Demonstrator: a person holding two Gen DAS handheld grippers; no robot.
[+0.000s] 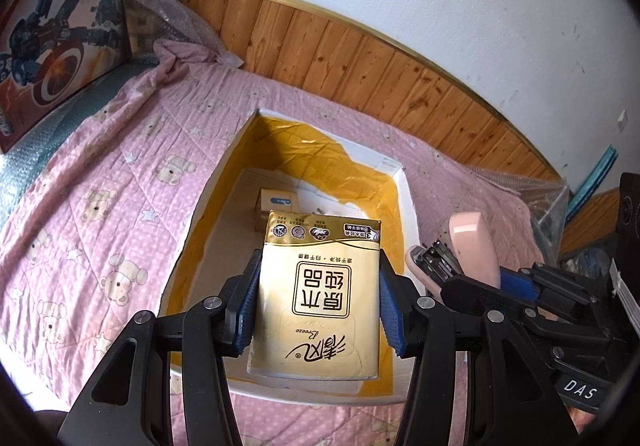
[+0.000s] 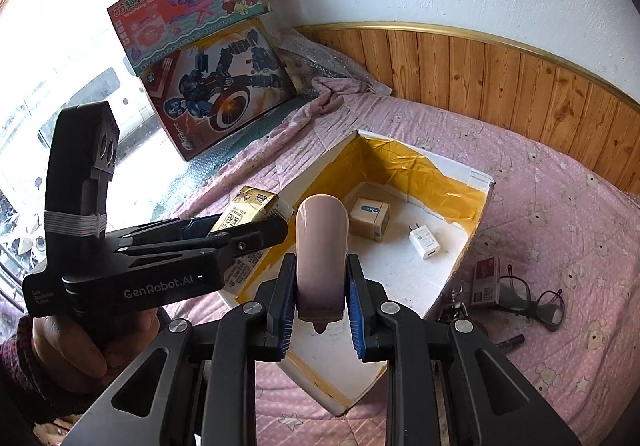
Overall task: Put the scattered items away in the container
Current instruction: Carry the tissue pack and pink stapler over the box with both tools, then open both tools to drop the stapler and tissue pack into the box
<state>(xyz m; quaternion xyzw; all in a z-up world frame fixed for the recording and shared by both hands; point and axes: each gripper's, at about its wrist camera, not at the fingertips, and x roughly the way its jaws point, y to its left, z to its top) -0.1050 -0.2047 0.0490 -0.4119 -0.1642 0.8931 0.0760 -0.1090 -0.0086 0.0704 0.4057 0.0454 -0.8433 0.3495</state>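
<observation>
Held over the box (image 1: 408, 206): left claw (image 1: 318, 302) pinching tissue pack (image 1: 320, 286), right claw (image 2: 320, 302) pinching pink stapler (image 2: 322, 254).

Both tools are matte black plastic, each arm pierced by a long triangular slot and pinned with round silver screws; the left gripper (image 1: 318, 300) and right gripper (image 2: 320, 300) carry ribbed blue pads on the inner faces of their jaws; "GenRobot.AI" is printed in pale letters on the left gripper's side, above the hand (image 2: 86, 342); a grey elastic band wraps its upright post; a dark reddish knitted sleeve (image 2: 16, 374) covers the wrist below that hand.
</observation>
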